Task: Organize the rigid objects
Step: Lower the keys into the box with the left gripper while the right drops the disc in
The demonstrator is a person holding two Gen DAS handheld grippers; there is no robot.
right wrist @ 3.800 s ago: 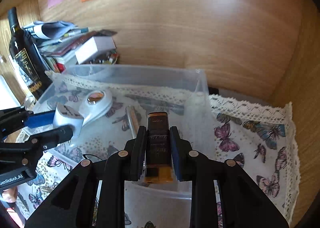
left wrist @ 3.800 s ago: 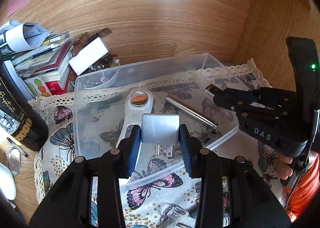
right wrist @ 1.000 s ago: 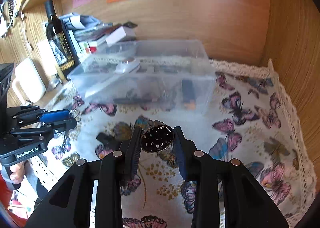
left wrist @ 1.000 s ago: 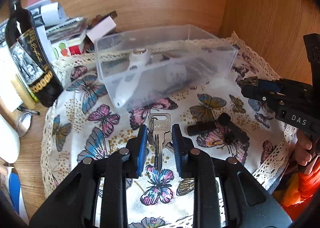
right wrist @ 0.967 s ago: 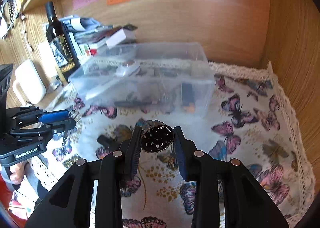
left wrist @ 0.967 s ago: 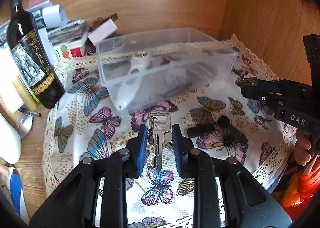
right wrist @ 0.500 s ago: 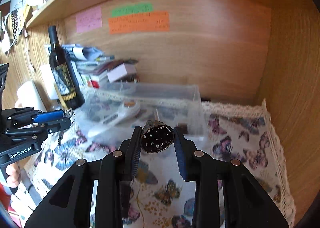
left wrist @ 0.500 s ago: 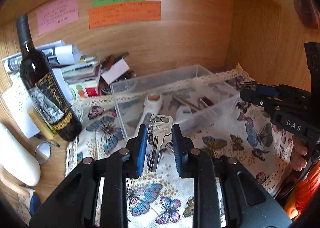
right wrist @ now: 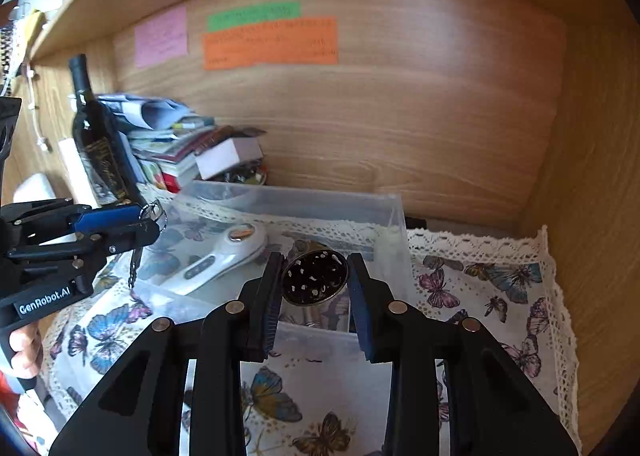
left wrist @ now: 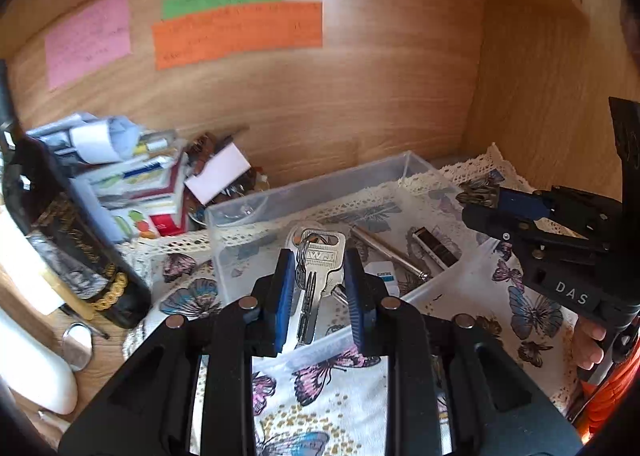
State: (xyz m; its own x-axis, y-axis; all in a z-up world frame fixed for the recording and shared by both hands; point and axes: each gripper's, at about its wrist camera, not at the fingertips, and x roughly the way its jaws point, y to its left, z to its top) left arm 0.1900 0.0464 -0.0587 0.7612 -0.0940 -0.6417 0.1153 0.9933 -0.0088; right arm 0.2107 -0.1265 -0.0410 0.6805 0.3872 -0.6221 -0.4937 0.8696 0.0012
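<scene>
My left gripper (left wrist: 318, 280) is shut on a bunch of silver keys (left wrist: 320, 268) and holds it over the near wall of the clear plastic bin (left wrist: 240, 212). From the right wrist view the left gripper (right wrist: 148, 226) has the keys (right wrist: 136, 264) hanging down at the bin's left end. My right gripper (right wrist: 314, 282) is shut on a round metal perforated piece (right wrist: 314, 276) above the bin's (right wrist: 394, 216) near wall. In the bin lie a white handled tool (right wrist: 224, 256), a metal rod (left wrist: 384, 248) and a dark lighter (left wrist: 434, 250).
A dark wine bottle (right wrist: 100, 144) stands left of the bin beside a pile of books and papers (right wrist: 180, 152). A butterfly-print cloth (right wrist: 500, 296) covers the desk. Wooden walls close the back and right. A white object (left wrist: 28, 360) lies at far left.
Both grippers have lifted their objects off the cloth and carried them forward over the bin. Earlier the left held a grey plug and the right the lighter, which now lies in the bin.
</scene>
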